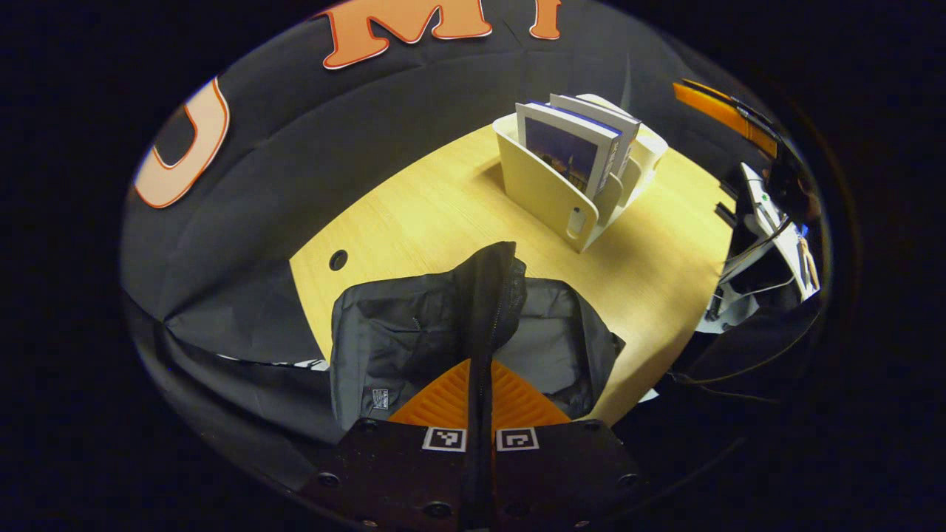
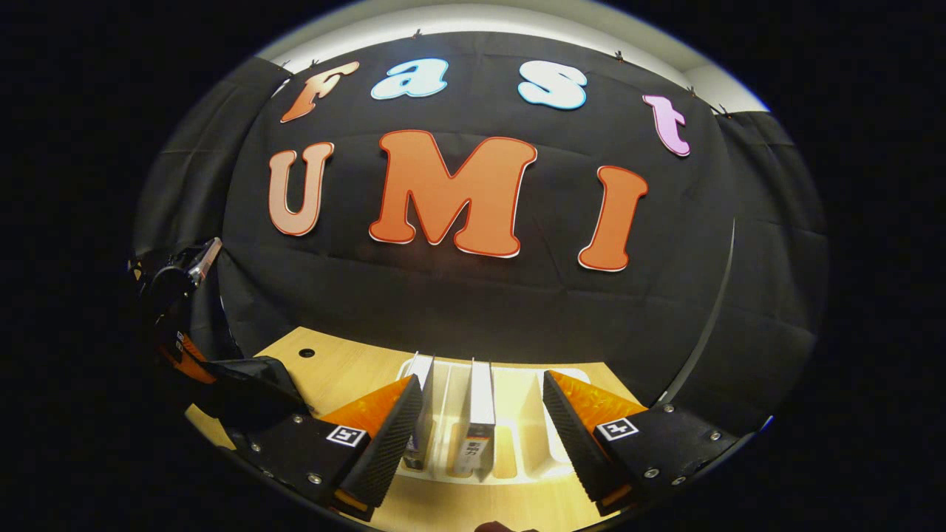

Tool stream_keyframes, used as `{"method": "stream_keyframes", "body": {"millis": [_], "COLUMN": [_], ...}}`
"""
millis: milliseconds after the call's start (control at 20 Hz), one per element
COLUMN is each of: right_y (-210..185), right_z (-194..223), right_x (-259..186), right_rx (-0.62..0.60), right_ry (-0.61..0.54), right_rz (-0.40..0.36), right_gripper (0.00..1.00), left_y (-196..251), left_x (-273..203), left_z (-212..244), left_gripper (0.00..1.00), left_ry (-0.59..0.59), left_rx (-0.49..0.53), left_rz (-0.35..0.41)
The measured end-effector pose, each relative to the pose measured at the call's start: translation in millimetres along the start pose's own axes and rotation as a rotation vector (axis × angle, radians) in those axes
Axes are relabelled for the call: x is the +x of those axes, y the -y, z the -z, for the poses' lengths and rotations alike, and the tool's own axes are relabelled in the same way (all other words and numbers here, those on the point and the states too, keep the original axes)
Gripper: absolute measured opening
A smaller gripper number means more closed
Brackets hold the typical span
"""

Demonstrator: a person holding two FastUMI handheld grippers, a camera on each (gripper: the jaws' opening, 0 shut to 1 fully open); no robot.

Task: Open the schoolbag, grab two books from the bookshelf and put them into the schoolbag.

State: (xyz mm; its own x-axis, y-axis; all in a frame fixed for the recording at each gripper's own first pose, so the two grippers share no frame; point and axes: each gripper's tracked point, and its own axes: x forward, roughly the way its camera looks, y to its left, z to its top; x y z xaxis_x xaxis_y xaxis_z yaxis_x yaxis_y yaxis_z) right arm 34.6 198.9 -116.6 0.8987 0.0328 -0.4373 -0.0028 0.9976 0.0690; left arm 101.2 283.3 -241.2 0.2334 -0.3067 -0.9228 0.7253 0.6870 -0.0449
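Pinching a raised fold of the schoolbag (image 1: 414, 340) by its zipper, the left gripper (image 1: 479, 403) is holding its fingers closed on the fabric, lifting that strip above the rest of the bag. The bag is lying on the near part of the tabletop (image 1: 414, 214), toward its left edge. Behind it, the bookshelf (image 1: 550, 188) is standing with two books (image 1: 569, 151) upright inside. The right gripper (image 2: 482, 421) is hovering over the bookshelf with its fingers spread wide, one book (image 2: 482, 403) standing between them, untouched.
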Motion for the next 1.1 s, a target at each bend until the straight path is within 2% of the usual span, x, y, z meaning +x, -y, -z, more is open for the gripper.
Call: {"method": "stream_keyframes", "body": {"millis": [150, 400, 500, 700, 800, 900, 1100], "right_y": [-21.3, -47.1, -48.6, -67.1, -87.3, -99.2, -89.4], "right_z": [-1.1, 19.3, 25.1, 32.9, 45.0, 56.0, 77.9], "right_x": [11.5, 36.4, 45.5, 66.6, 74.2, 80.5, 106.2], "right_rx": [-0.014, -0.087, -0.102, -0.113, -0.103, -0.060, -0.062], "right_ry": [-0.041, -0.254, -0.348, -0.514, -0.620, -0.737, -0.858], "right_rz": [-0.020, -0.083, -0.077, -0.142, -0.229, -0.269, -0.219], "right_gripper": [0.97, 0.97, 0.97, 0.97, 0.97, 0.98, 0.96], "left_y": [-15.7, -36.5, -43.2, -40.8, -39.4, -41.3, -43.1], "left_x": [-14.2, -30.5, -34.4, -39.2, -38.7, -35.7, -33.2], "left_z": [-6.8, -9.3, -12.8, -14.4, -15.5, -15.4, -14.8], "left_gripper": [0.01, 0.01, 0.01, 0.01, 0.01, 0.01, 0.01], "left_ry": [0.010, 0.016, 0.020, 0.011, 0.009, 0.004, -0.005], "left_rx": [0.038, 0.024, 0.032, 0.040, 0.039, 0.021, -0.004], "left_rz": [0.063, 0.121, 0.106, 0.104, 0.106, 0.105, 0.103]}}
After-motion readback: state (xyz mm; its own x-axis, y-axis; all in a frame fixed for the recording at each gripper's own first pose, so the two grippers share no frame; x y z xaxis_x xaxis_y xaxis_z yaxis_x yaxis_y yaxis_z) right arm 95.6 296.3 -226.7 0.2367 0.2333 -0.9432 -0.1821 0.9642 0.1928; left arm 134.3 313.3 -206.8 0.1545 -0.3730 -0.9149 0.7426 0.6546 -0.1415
